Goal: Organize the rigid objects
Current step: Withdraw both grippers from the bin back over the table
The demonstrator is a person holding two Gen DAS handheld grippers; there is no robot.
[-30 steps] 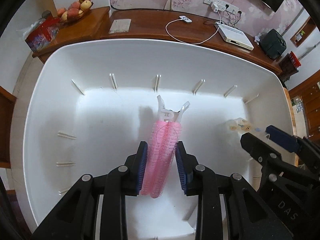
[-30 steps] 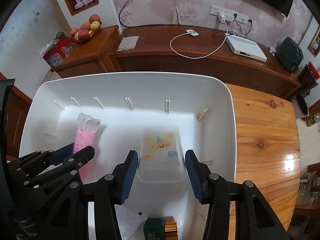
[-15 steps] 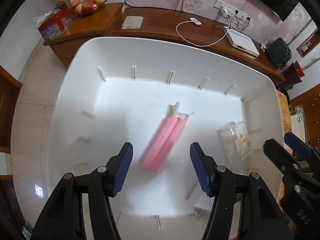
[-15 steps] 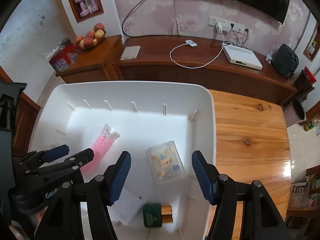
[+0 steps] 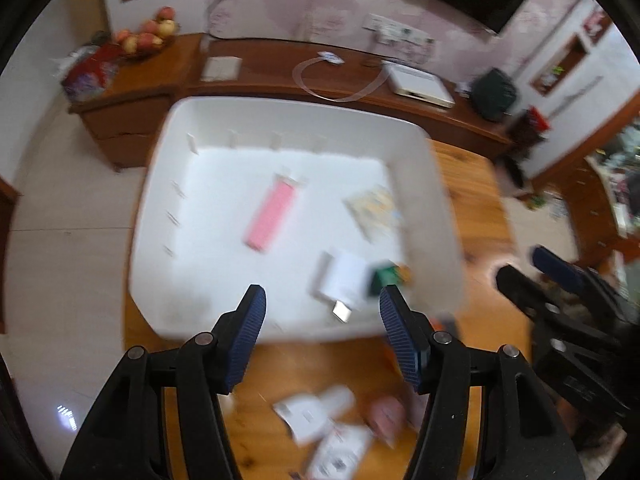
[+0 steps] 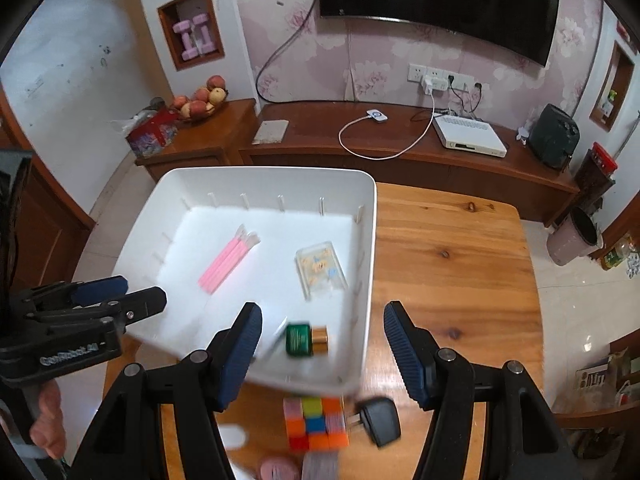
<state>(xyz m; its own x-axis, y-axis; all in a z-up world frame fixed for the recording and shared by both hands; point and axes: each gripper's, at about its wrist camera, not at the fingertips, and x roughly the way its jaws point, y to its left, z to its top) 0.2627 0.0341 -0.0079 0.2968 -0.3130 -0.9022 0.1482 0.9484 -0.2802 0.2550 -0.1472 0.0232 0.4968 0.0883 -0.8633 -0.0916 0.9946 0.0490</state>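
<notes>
The left gripper points steeply downward, its jaws standing apart with nothing between the blue ribbed pads. The right gripper points down at a similar slant, jaws likewise parted and empty, blue pads facing each other across an open gap. Each gripper shows at the edge of the other's view: the right one off to the left gripper's right, the left one off to the right gripper's left. Below the left gripper's black body, what looks like part of the person's hand grips its handle, though it is blurred.
</notes>
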